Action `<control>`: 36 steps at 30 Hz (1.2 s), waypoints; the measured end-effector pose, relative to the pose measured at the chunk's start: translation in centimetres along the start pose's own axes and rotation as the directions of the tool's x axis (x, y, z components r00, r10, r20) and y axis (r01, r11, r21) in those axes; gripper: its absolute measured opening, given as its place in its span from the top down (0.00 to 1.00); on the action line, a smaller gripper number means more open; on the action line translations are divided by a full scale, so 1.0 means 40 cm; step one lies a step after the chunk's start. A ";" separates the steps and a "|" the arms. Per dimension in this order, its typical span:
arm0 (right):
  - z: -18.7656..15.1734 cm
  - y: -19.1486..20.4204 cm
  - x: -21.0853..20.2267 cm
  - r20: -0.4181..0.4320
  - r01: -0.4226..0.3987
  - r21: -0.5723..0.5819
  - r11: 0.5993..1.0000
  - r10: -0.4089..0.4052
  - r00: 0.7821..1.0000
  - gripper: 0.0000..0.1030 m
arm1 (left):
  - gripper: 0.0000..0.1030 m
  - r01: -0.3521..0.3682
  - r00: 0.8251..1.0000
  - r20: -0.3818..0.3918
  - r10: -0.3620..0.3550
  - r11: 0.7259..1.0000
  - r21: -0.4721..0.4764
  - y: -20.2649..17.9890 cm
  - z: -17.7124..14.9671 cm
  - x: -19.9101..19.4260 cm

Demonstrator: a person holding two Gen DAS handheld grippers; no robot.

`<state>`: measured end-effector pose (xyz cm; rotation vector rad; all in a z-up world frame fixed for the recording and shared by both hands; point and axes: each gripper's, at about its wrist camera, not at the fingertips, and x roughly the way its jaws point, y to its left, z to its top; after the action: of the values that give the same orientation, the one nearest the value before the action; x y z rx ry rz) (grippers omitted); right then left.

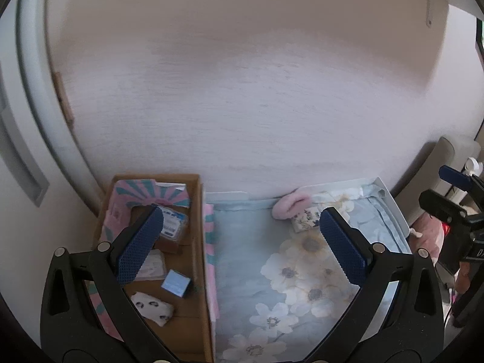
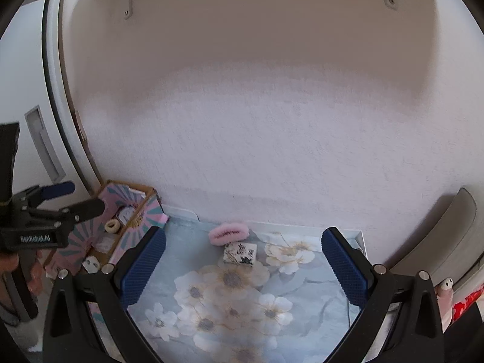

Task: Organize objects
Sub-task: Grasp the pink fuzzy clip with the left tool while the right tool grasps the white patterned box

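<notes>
A pink fluffy hair clip (image 2: 229, 233) and a small white box with dark flower print (image 2: 240, 253) lie at the far end of a blue floral tray (image 2: 302, 287), by the wall. They also show in the left wrist view, the clip (image 1: 292, 206) and the box (image 1: 305, 220). A cardboard box (image 1: 198, 242) with a pink-teal lining stands left of the tray and holds a small blue box (image 1: 176, 283), a spotted white pouch (image 1: 154, 307) and plastic packets. My left gripper (image 1: 239, 242) is open and empty above the box and tray. My right gripper (image 2: 243, 269) is open and empty above the tray.
A white wall (image 2: 257, 136) rises right behind the tray and box. A sliding door frame (image 2: 57, 106) is to the left. A grey chair or cushion (image 2: 447, 236) and a pink plush toy (image 2: 444, 296) are to the right.
</notes>
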<state>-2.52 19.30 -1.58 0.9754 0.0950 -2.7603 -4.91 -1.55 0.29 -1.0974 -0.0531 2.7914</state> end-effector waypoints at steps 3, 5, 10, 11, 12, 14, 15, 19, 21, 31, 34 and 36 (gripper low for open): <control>-0.033 -0.019 0.027 -0.029 -0.004 -0.016 1.000 0.004 1.000 0.00 | 0.00 0.010 0.999 -0.031 -0.010 1.000 0.022 -0.027 -0.005 0.037; -0.058 -0.028 0.054 -0.052 -0.011 -0.028 1.000 0.010 0.999 0.00 | 0.00 0.023 0.998 -0.055 -0.021 0.999 0.029 -0.044 -0.011 0.070; -0.127 -0.045 0.147 -0.094 -0.040 -0.025 0.999 0.037 0.995 0.00 | 0.00 0.060 0.991 -0.122 -0.058 0.998 0.013 -0.086 -0.027 0.180; -0.139 -0.044 0.171 -0.104 -0.045 -0.026 0.999 0.042 0.994 0.00 | 0.00 0.071 0.988 -0.137 -0.070 0.997 0.007 -0.096 -0.029 0.210; -0.152 -0.041 0.192 -0.111 -0.049 -0.029 0.998 0.045 0.993 0.00 | 0.00 0.079 0.986 -0.148 -0.078 0.997 0.003 -0.105 -0.031 0.234; -0.177 -0.032 0.242 -0.124 -0.052 -0.032 0.998 0.048 0.991 0.00 | 0.00 0.093 0.980 -0.175 -0.092 0.996 -0.001 -0.125 -0.034 0.297; -0.185 -0.026 0.266 -0.132 -0.052 -0.031 0.998 0.048 0.990 0.01 | 0.00 0.097 0.978 -0.186 -0.095 0.995 0.000 -0.134 -0.035 0.327; -0.215 -0.016 0.382 -0.168 -0.036 0.003 0.999 0.037 0.985 0.01 | 0.01 0.105 0.968 -0.231 -0.102 0.994 -0.001 -0.160 -0.046 0.458; -0.224 -0.019 0.419 -0.173 -0.036 0.022 0.999 0.040 0.984 0.01 | 0.07 0.117 0.957 -0.264 -0.119 0.993 -0.024 -0.164 -0.054 0.530; -0.219 -0.003 0.542 -0.167 -0.036 0.011 0.999 0.038 0.985 0.06 | 0.16 0.154 0.934 -0.328 -0.140 0.988 0.017 -0.198 -0.060 0.688; -0.215 -0.001 0.564 -0.181 -0.039 0.014 0.999 0.041 0.983 0.19 | 0.24 0.185 0.928 -0.332 -0.169 0.983 0.015 -0.205 -0.067 0.700; -0.218 -0.002 0.569 -0.181 -0.063 0.019 0.998 0.066 0.981 0.24 | 0.33 0.200 0.924 -0.338 -0.178 0.979 0.029 -0.214 -0.070 0.702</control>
<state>-14.43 16.48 -22.63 1.2099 0.0722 -2.6116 -22.34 10.90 -19.99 -1.4490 -0.0315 2.3874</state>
